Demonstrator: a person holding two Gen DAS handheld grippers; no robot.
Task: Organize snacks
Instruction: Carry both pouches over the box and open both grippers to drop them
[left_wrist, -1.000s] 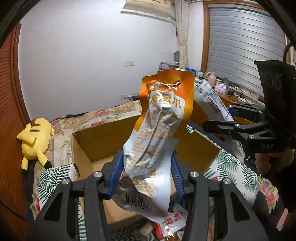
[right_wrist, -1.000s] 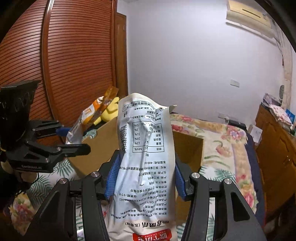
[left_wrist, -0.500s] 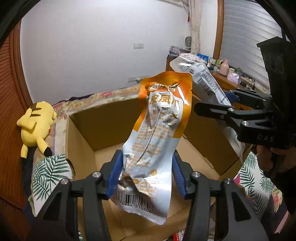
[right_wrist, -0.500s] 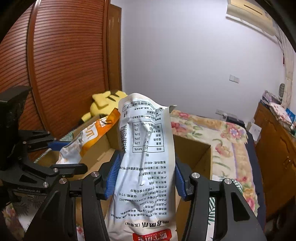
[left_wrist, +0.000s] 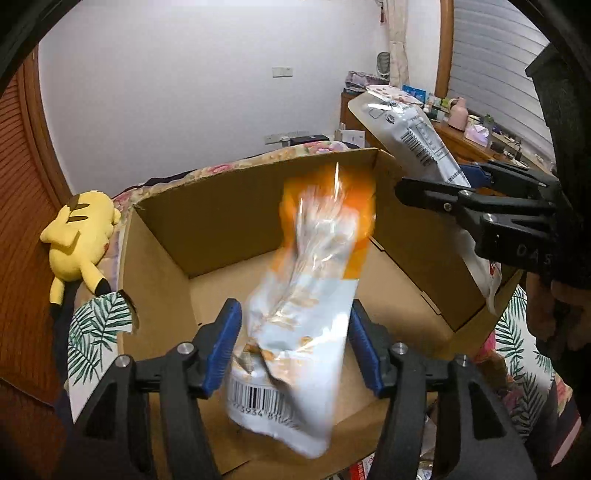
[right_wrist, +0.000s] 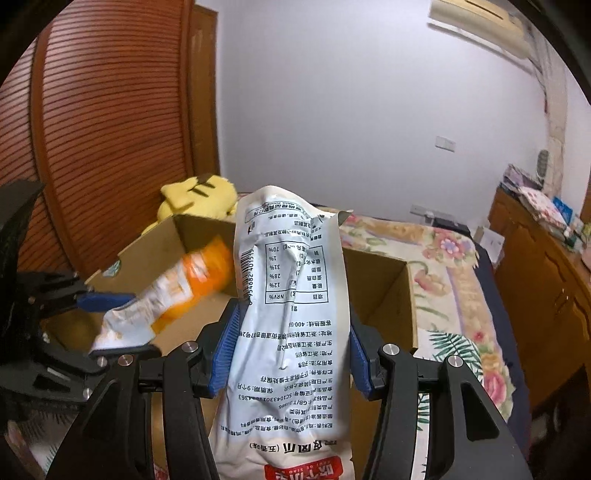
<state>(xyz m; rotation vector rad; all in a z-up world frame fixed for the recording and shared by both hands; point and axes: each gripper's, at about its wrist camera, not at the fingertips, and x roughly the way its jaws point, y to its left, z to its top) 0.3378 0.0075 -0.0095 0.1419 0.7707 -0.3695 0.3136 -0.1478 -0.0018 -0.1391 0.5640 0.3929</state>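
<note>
Bedroom, floral bedspread, open cardboard box (left_wrist: 236, 221) on the bed. Left gripper (left_wrist: 295, 350) spreads now; a moment ago it pinched the orange snack pouch (left_wrist: 310, 295), which blurs loose above the box floor. Light, crinkly, slippery film, best taken mid-body. Right gripper (right_wrist: 288, 350) pinches the grey-white snack bag (right_wrist: 291, 295) mid-body above the box's near rim.

Support surface: a bed (right_wrist: 454, 266) with a floral cover. Resting directly on it: an open cardboard box (left_wrist: 236, 218); a yellow plush toy (left_wrist: 79, 236) beside the box's far-left corner; a leaf-patterned cloth (left_wrist: 96, 328) against the box.
</note>
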